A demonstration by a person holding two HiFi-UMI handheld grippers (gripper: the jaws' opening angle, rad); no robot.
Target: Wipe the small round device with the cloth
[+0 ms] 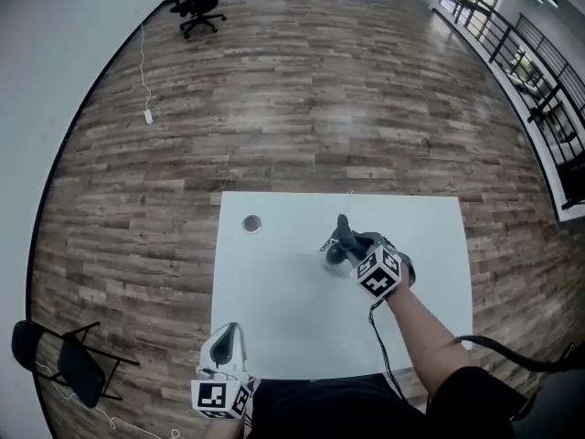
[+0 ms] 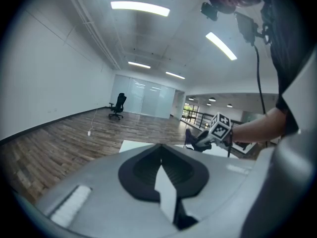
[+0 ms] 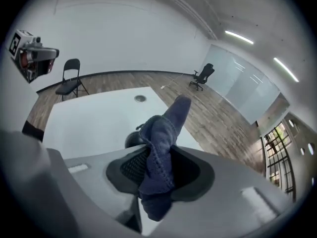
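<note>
My right gripper point(image 1: 342, 241) is shut on a dark blue cloth point(image 1: 345, 230) over the middle of the white table point(image 1: 274, 318). The cloth point(image 3: 162, 143) bunches between the jaws and sticks out past them. Just beyond and below it sits a dark round device point(image 3: 131, 140), partly covered; in the head view the device point(image 1: 334, 256) lies right beside the cloth. My left gripper point(image 1: 226, 340) hovers at the table's near edge, shut, with nothing in it point(image 2: 159, 168). From the left gripper view the right gripper point(image 2: 198, 140) shows far off with the cloth.
A small flat round disc point(image 1: 251, 224) lies on the table's far left part, also in the right gripper view point(image 3: 140, 98). Wooden floor surrounds the table. A folding chair point(image 1: 64, 359) stands at the near left, an office chair point(image 1: 199, 3) far off.
</note>
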